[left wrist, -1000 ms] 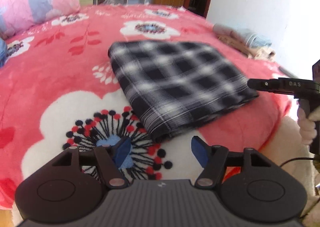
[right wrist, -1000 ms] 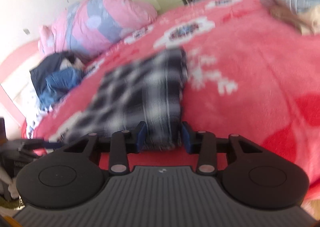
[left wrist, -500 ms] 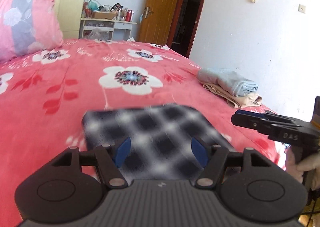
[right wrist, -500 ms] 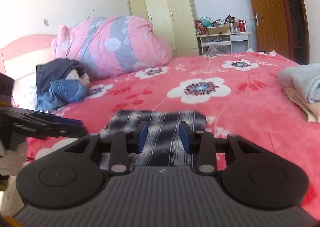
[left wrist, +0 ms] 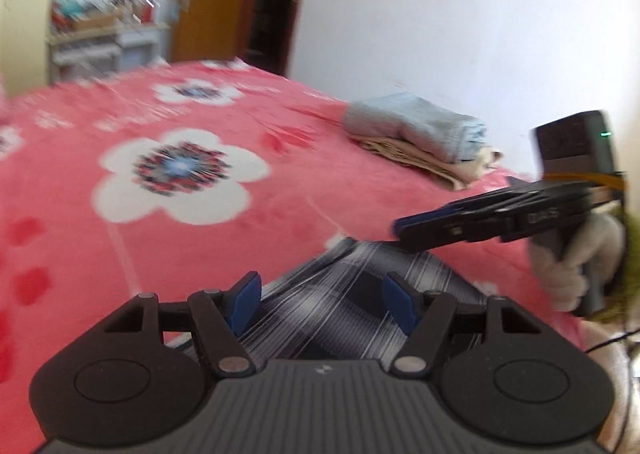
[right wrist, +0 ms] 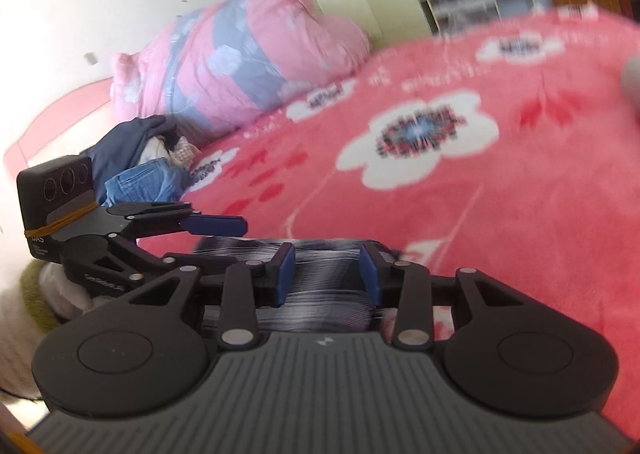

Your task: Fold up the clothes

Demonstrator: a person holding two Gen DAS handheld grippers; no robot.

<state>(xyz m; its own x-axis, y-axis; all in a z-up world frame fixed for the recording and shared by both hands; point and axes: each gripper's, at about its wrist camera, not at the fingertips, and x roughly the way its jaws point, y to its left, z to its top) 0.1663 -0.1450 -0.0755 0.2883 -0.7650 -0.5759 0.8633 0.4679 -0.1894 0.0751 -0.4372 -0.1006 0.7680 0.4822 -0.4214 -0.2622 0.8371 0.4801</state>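
Your left gripper [left wrist: 320, 304] stood spread and your right gripper [right wrist: 327, 274] half-parted, neither visibly pinching the plaid garment [left wrist: 360, 294] lying beneath them near the bed's [left wrist: 200, 214] edge. It looked soft, light and floppy, so you'd have best gripped it by a thick folded edge.

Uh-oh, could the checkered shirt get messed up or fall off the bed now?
Maybe. Two risks:
1. The folded plaid garment lies near the bed's front edge, between the open left gripper fingers; a nudge could push it off the red floral blanket.
2. The right gripper is also open around the cloth, with the left one close beside it. Both views are blurry from motion, so the two might bump or drag the fold loose.
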